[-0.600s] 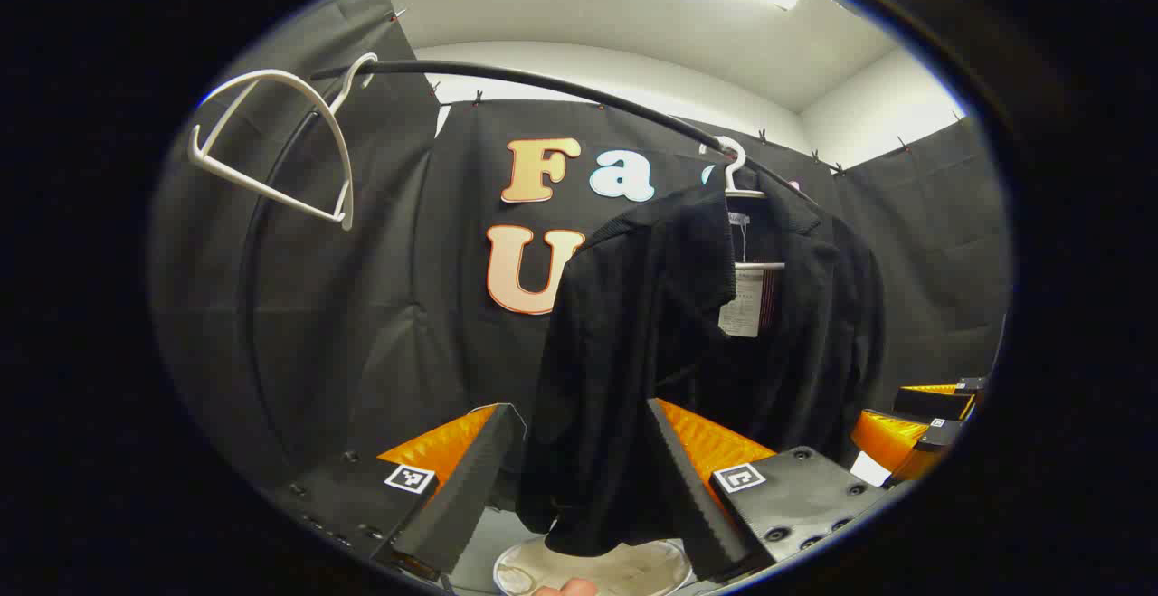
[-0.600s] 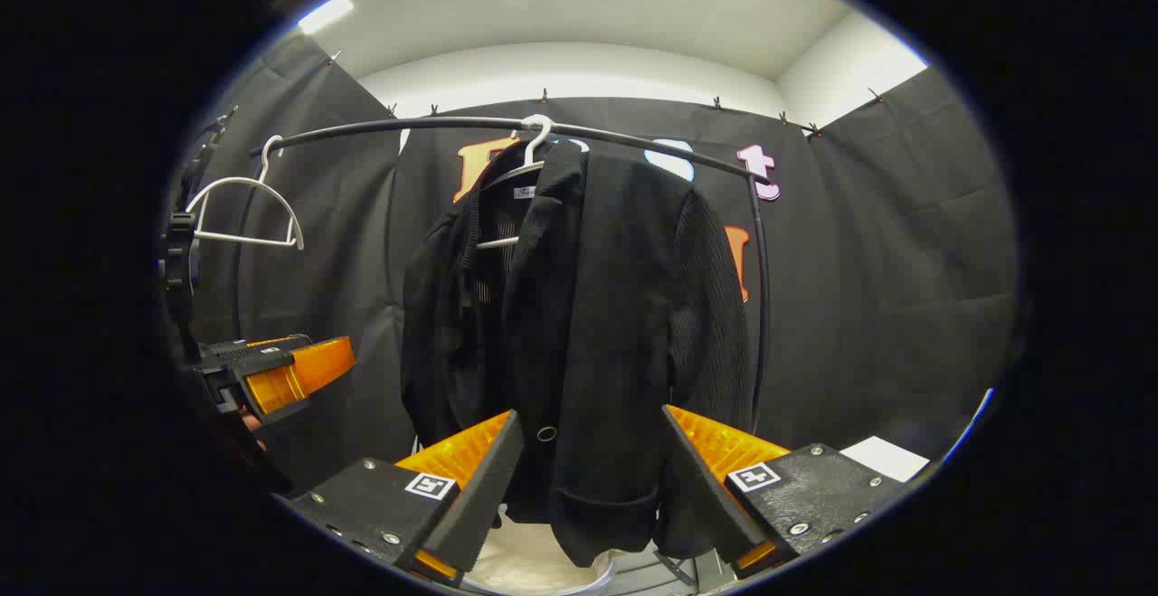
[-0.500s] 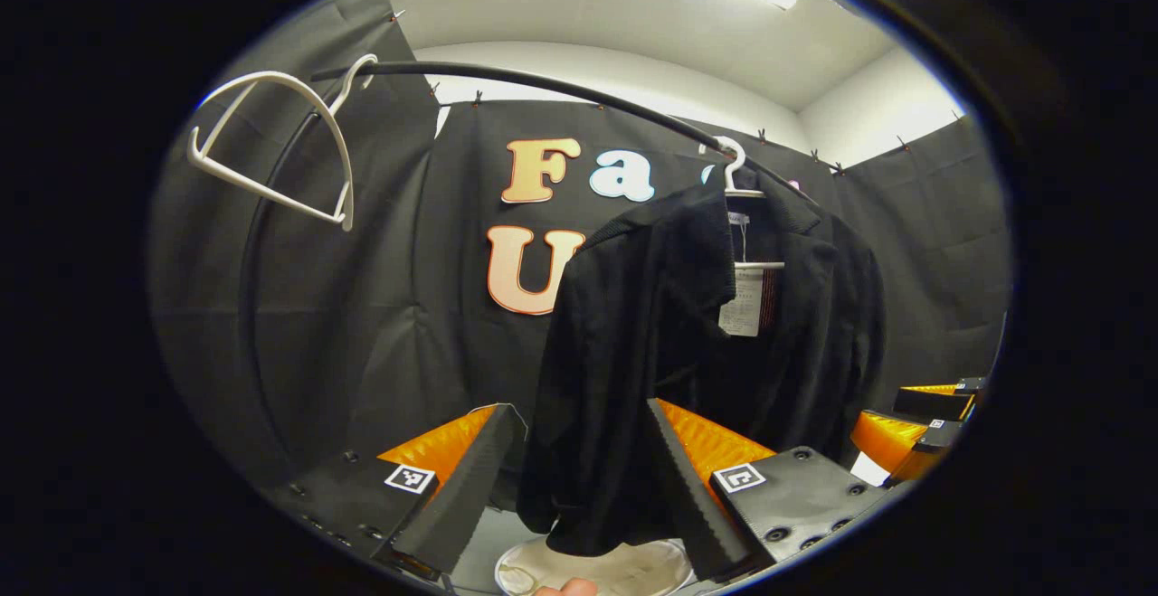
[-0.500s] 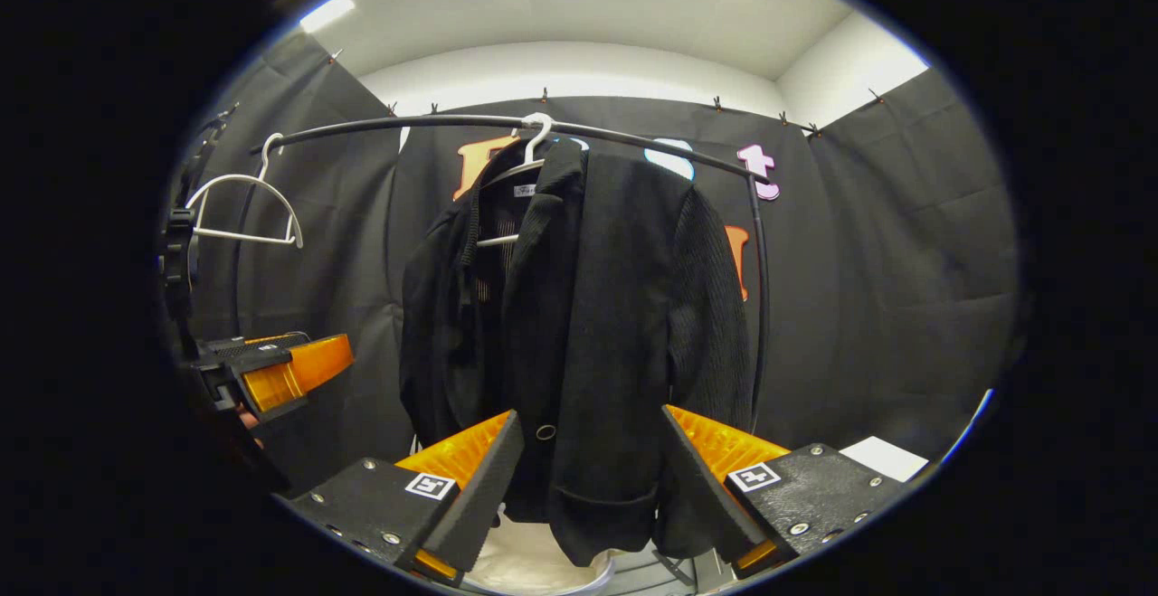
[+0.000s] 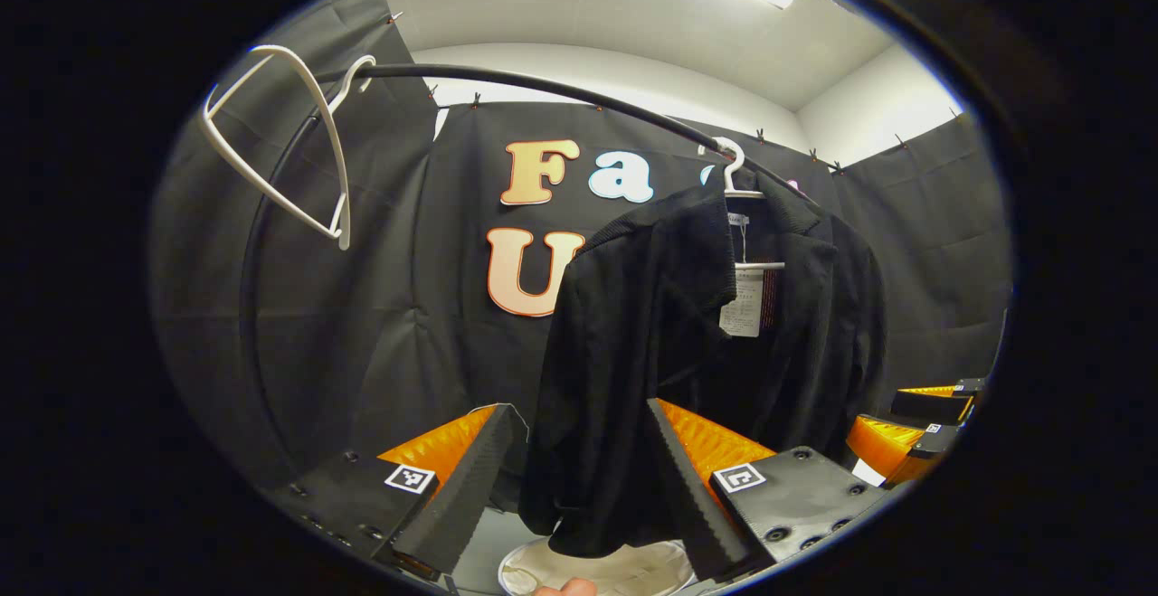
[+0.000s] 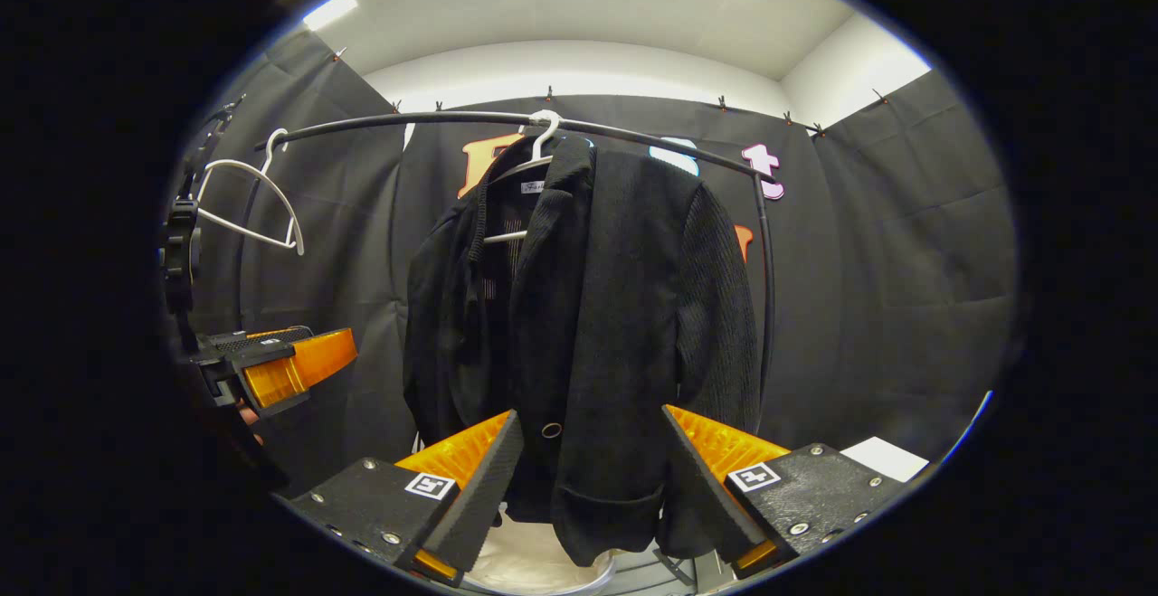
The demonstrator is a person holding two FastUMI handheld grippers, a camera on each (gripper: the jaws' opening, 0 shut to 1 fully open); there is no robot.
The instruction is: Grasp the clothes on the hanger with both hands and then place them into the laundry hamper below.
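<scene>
A black jacket [image 5: 688, 343] [image 6: 588, 325] hangs on a white hanger [image 6: 541, 139] from a curved black rail [image 6: 434, 121]. My left gripper [image 5: 579, 478] is open, its fingers on either side of the jacket's left sleeve and hem but apart from the cloth. My right gripper [image 6: 588, 478] is open too, with the jacket's front and pocket between its fingers, not pressed. The white hamper [image 5: 597, 569] [image 6: 534, 564] sits below the jacket. The left gripper [image 6: 271, 370] also appears at the left of the right gripper view, the right gripper [image 5: 914, 424] at the right of the left gripper view.
An empty white hanger [image 5: 289, 144] [image 6: 249, 207] hangs tilted at the rail's left end. The rail's upright post [image 6: 767, 307] stands just right of the jacket. A white sheet [image 6: 882, 458] lies low at the right. A fingertip [image 5: 565, 587] shows at the bottom edge.
The empty hanger has swung and tilted up on the rail. Both grippers edged slightly closer to the jacket. Both remain open.
</scene>
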